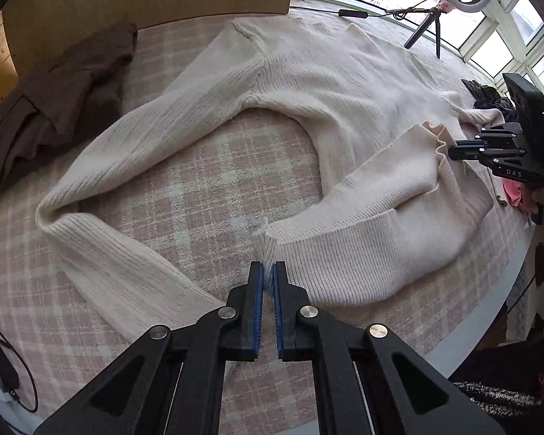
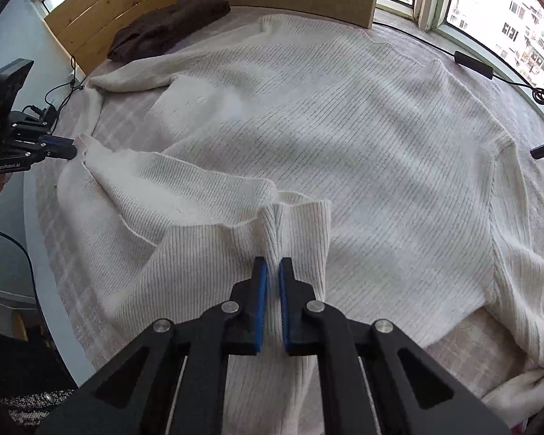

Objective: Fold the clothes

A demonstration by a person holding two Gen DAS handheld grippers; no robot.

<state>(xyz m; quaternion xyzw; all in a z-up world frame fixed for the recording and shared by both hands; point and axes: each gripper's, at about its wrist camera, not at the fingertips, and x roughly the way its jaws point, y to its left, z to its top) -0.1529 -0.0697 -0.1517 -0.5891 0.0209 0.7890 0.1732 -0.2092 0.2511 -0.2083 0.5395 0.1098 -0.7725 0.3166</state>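
Cream ribbed sweater (image 2: 344, 116) lies spread on a checked bedcover (image 1: 199, 188); the left gripper (image 1: 268, 272) pinches a hem corner at its tips, the right gripper (image 2: 273, 268) pinches bunched hem, apparently ready to fold it upward.

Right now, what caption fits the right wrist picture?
Right gripper pinches the cream sweater's hem, ready to fold.

sweater (image 2: 344, 127) sleeve cut off at frame edge
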